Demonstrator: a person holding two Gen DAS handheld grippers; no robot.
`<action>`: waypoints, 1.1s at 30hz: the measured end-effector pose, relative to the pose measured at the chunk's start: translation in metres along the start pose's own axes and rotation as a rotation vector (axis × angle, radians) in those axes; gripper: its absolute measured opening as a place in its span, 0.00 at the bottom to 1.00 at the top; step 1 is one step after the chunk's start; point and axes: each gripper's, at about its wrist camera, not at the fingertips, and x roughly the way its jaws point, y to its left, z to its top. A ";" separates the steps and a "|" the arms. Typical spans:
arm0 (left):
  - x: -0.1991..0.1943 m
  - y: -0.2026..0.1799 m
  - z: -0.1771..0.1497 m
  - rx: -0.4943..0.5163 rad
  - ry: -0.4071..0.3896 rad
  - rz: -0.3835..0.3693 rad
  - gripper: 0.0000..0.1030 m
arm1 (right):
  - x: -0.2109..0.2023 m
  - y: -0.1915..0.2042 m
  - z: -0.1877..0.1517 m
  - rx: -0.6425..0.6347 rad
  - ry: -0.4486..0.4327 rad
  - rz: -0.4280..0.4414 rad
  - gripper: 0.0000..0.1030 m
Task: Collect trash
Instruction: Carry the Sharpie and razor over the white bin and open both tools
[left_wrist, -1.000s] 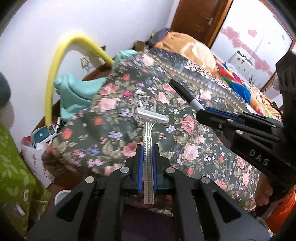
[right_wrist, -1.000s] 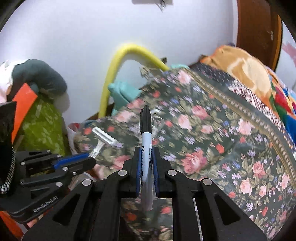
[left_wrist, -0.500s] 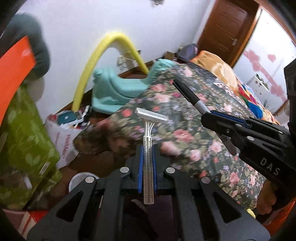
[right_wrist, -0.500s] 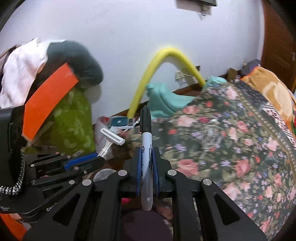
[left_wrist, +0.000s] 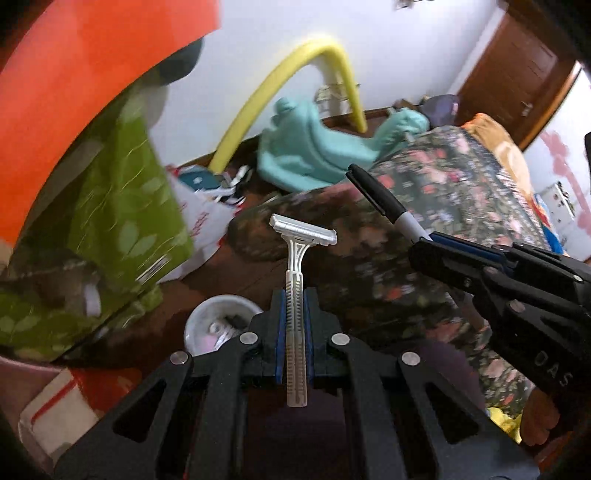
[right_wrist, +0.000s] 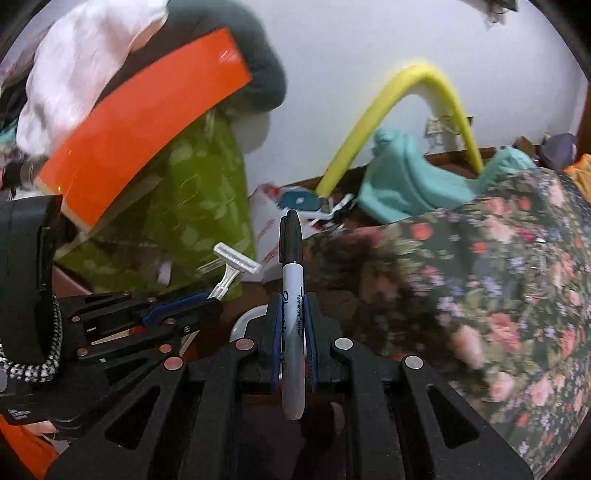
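Note:
My left gripper is shut on a white disposable razor, head pointing forward; the razor also shows in the right wrist view. My right gripper is shut on a black-capped Sharpie marker, upright between the jaws; the marker also shows at the right of the left wrist view. A small white bin with bits inside sits on the floor just below and left of the left gripper; its rim shows in the right wrist view.
A floral blanket on the bed fills the right. A green leaf-print bag, an orange panel, a white plastic bag, a teal plush and a yellow foam arch crowd the floor by the wall.
Both grippers have swung left and down, away from the bed toward the floor clutter. The white bin has come closer. Razor and marker stay gripped.

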 end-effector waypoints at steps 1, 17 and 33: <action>0.005 0.009 -0.003 -0.013 0.013 0.008 0.07 | 0.007 0.006 0.000 -0.006 0.015 0.010 0.10; 0.068 0.088 -0.032 -0.146 0.166 0.068 0.07 | 0.106 0.051 0.002 -0.051 0.235 0.106 0.10; 0.062 0.088 -0.032 -0.123 0.165 0.107 0.17 | 0.100 0.036 0.005 -0.018 0.246 0.074 0.30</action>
